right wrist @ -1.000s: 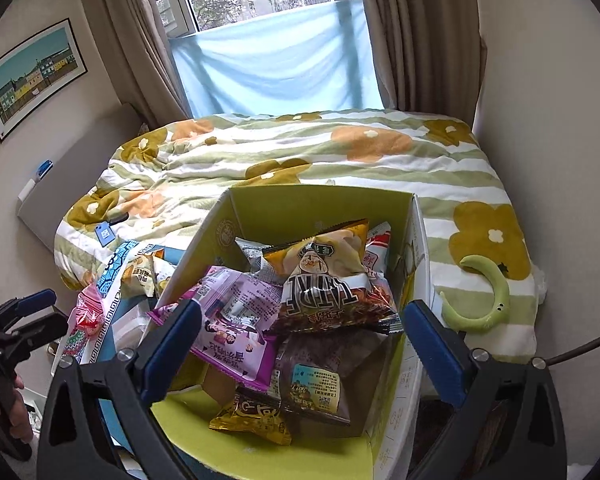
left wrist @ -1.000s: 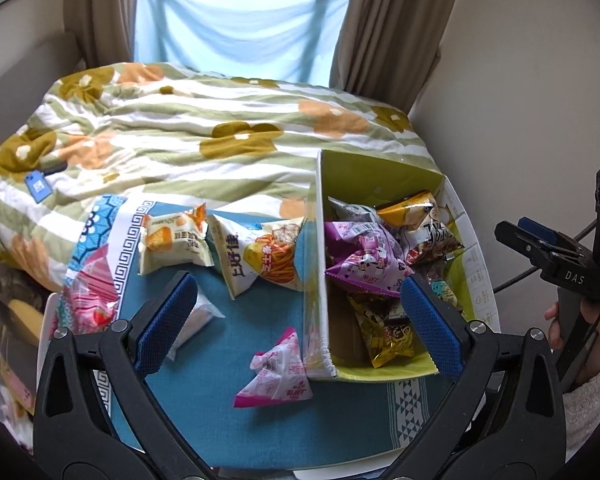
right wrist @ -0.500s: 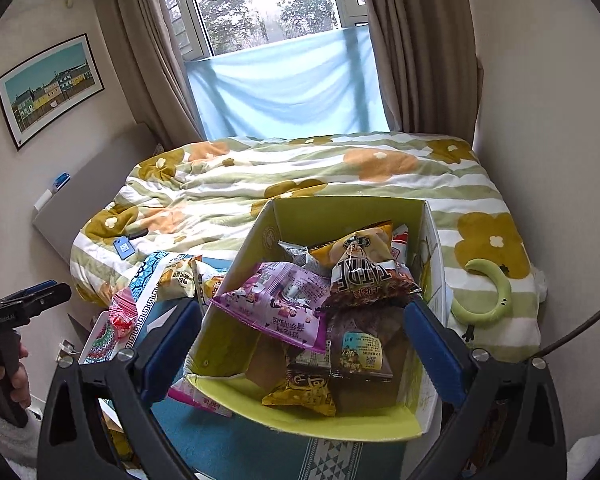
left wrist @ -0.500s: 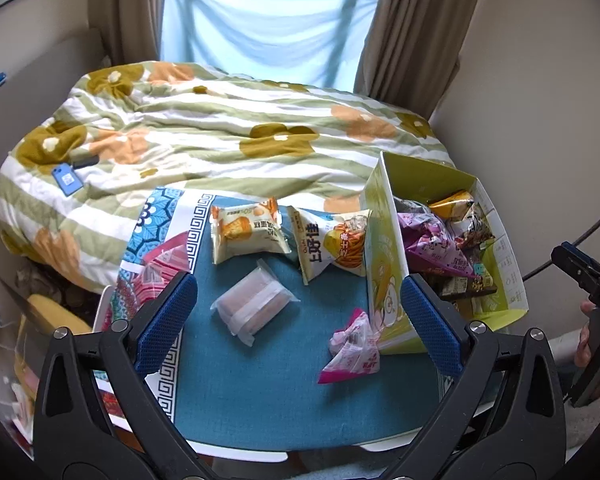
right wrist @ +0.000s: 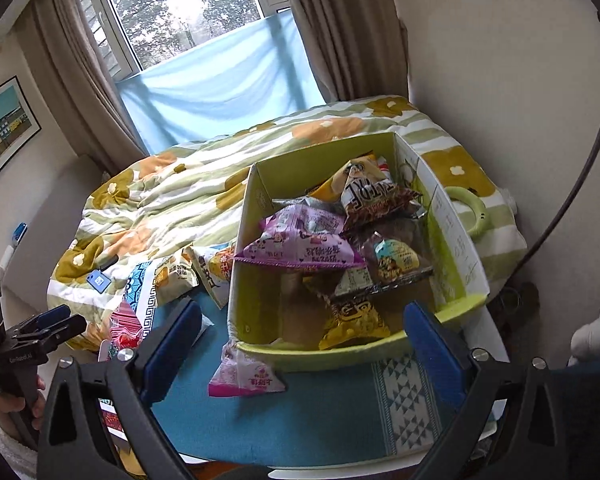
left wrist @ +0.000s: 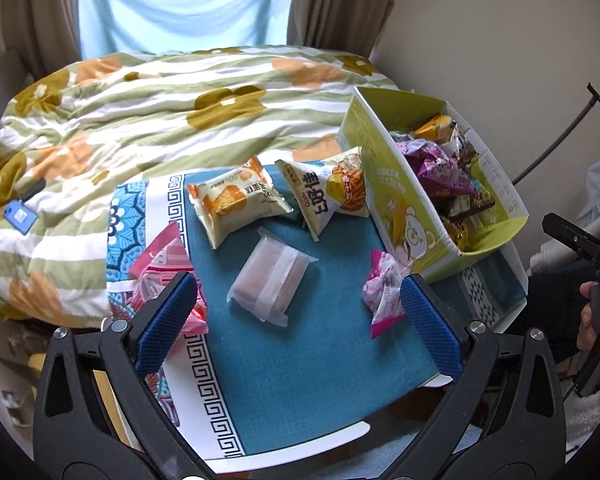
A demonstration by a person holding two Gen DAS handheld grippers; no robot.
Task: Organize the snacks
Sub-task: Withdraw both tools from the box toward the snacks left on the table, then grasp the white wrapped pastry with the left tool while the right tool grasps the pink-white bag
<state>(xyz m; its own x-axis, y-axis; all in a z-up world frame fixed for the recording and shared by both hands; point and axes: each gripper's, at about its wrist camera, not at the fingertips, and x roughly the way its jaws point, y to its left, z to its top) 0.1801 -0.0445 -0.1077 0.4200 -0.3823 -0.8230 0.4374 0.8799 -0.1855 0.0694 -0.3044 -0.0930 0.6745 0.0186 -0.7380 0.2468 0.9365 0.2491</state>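
A flowered bed [left wrist: 148, 112] lies behind the teal-clothed surface [left wrist: 300, 360]. The green box [right wrist: 340, 344] at its right holds snack bags; a clear-wrapped packet [left wrist: 270, 280] and pink bag [left wrist: 382, 292] lie loose. Left tongs [left wrist: 296, 320] and right tongs [right wrist: 300, 344] gape empty.
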